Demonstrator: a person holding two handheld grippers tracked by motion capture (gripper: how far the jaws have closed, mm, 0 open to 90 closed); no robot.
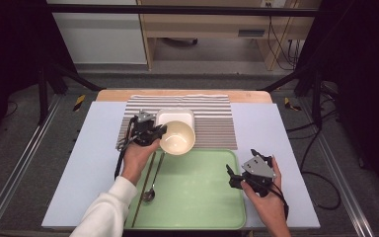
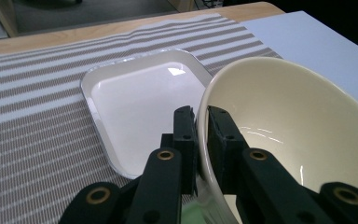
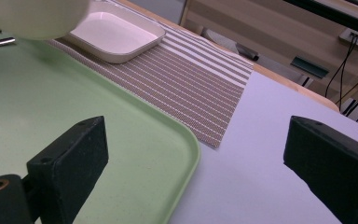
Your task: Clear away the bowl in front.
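Both grippers are black; the left gripper (image 1: 150,132) and right gripper (image 1: 237,175) each carry a grey three-cornered plate and trail a black cable. Brass-ringed screw holes dot the jaws. The left arm wears a white sleeve (image 1: 106,211).

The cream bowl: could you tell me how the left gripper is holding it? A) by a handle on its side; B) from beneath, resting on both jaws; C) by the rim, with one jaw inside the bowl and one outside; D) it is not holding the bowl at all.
C: in the left gripper view, the left gripper clamps the cream bowl at its rim, one jaw on each side of the wall.
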